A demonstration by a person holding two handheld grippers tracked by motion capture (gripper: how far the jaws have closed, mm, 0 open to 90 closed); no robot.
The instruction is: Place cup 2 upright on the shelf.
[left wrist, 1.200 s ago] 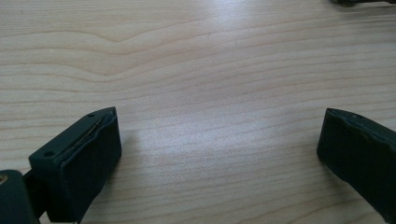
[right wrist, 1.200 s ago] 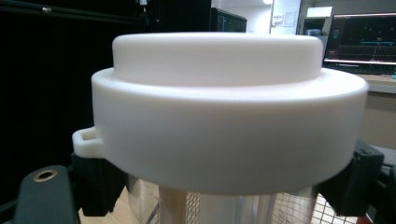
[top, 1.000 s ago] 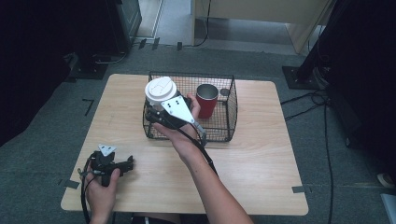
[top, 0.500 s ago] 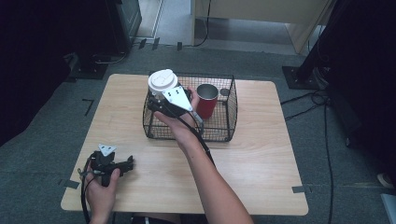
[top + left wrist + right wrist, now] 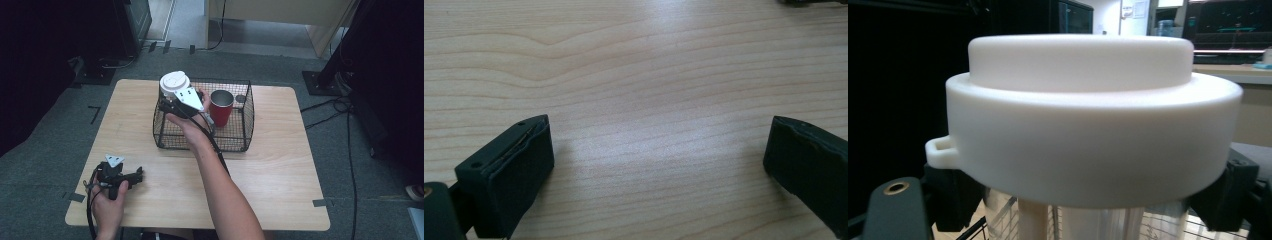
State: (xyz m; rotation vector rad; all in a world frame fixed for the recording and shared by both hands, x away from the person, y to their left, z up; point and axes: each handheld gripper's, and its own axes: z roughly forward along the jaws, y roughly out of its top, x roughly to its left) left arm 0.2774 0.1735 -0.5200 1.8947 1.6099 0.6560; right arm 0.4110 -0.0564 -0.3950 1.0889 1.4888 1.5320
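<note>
From above, the right gripper (image 5: 172, 102) is clamped on a white-lidded cup (image 5: 174, 82) held over the left rear corner of the wire basket (image 5: 245, 125), beside a red cup (image 5: 220, 107); the left gripper (image 5: 135, 176) rests near the table's (image 5: 280, 170) front left. The left gripper view shows its jaws wide apart over bare wood. The right gripper view shows the lid (image 5: 1088, 115) close up, with a small side tab and no writing, the clear body below cut off.

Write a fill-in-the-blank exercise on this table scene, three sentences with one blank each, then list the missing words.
1. The right gripper is shut on a clear cup with a ____ lid.
2. A red cup stands inside the wire ____.
3. The left gripper, with jaws ____, rests on the wooden table.

Missing words: white; basket; open
</note>
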